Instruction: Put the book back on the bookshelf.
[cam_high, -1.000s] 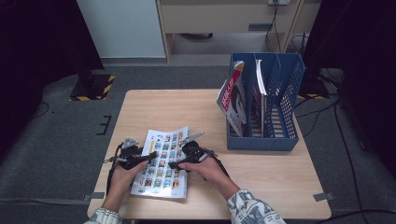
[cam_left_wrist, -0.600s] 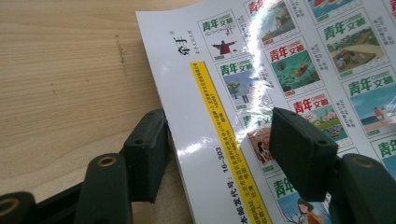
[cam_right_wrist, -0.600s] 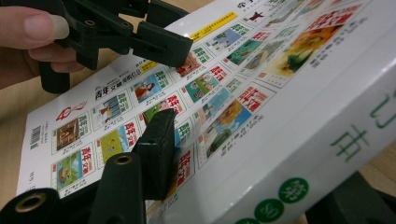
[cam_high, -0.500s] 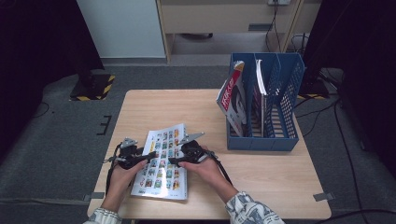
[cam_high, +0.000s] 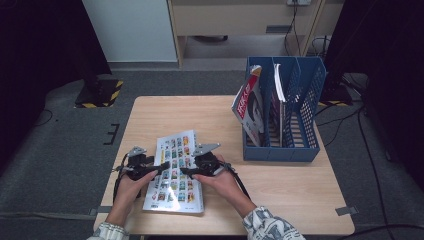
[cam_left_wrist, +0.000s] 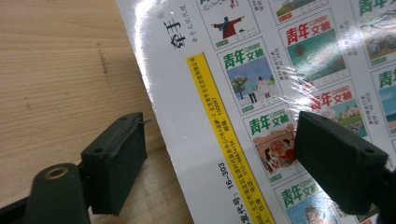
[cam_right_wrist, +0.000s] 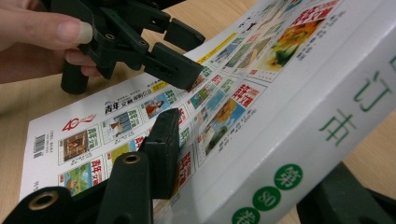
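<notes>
I read the bound volume (cam_high: 175, 172) as thick and fairly heavy; its glossy cover, printed with rows of small colour pictures, catches the light and I expect it to be slippery under rubber pads. It lies lower left of centre in the high view, flat on the table (cam_high: 280, 200) apart from its spine side. The block of pages looks stiff enough to lift by one edge, though a loose cover could bend or tear if pinched alone; I would take it by the spine, deep enough to catch the whole thickness.

My right tongs (cam_right_wrist: 252, 177) are doing that; they have just been closing, one jaw lies on the cover and the other sits under the spine, clenched on the volume, and that edge is tipped up off the wood. My left tongs (cam_left_wrist: 219, 158) have just been opening and stand released; one jaw hangs over bare wood, the other over the cover, with the volume's far edge between them and neither pad pressing.

The table is pale wood, smooth, so the volume may slide as I lift; a blue file rack (cam_high: 305, 125) stands at its upper right, holding upright magazines (cam_high: 248, 107), well apart from my hands. Grey carpet (cam_high: 60, 150) surrounds the table; a pale cabinet (cam_high: 235, 15) runs along the top of the frame.
</notes>
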